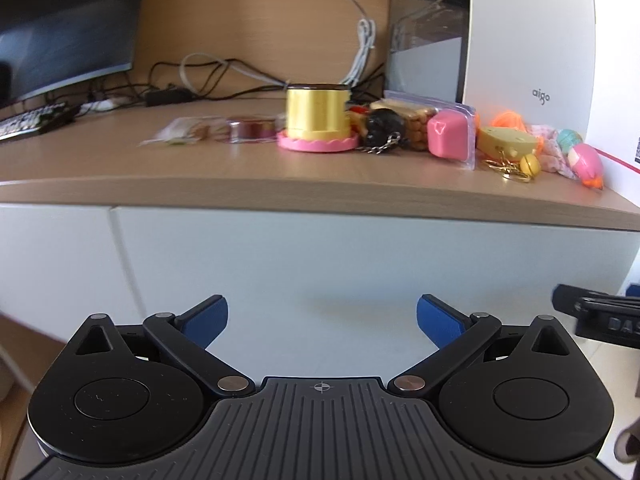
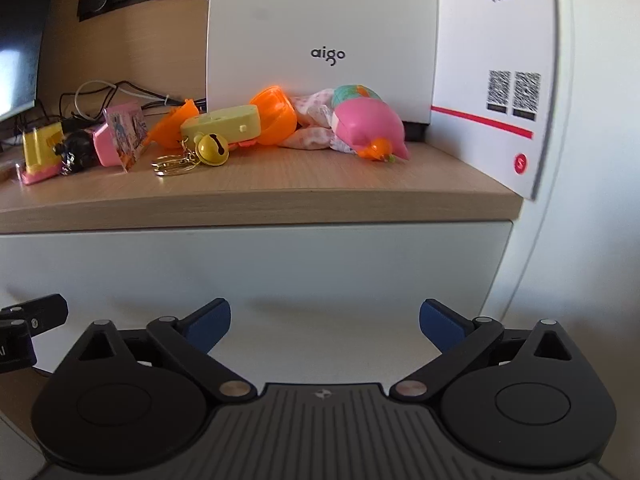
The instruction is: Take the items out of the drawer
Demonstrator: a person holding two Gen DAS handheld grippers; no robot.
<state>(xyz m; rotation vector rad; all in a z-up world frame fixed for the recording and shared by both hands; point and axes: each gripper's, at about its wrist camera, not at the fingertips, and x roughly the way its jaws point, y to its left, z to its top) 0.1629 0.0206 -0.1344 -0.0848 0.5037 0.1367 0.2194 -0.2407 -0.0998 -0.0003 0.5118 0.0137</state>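
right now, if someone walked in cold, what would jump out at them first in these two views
The heap of bright trinkets on the wooden desktop grabs the eye: a yellow cylinder on a pink scalloped base, an orange plastic shell and a pink toy with an orange beak, all before a white aigo box. Below, the white drawer front is closed, with the left gripper and right gripper open and empty before it.

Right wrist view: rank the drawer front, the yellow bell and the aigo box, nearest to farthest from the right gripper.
1. Drawer front: straight ahead of the open right gripper, below the desk edge.
2. Yellow bell: on the desk, left of centre, near the front.
3. Aigo box: upright at the back, behind the toys.
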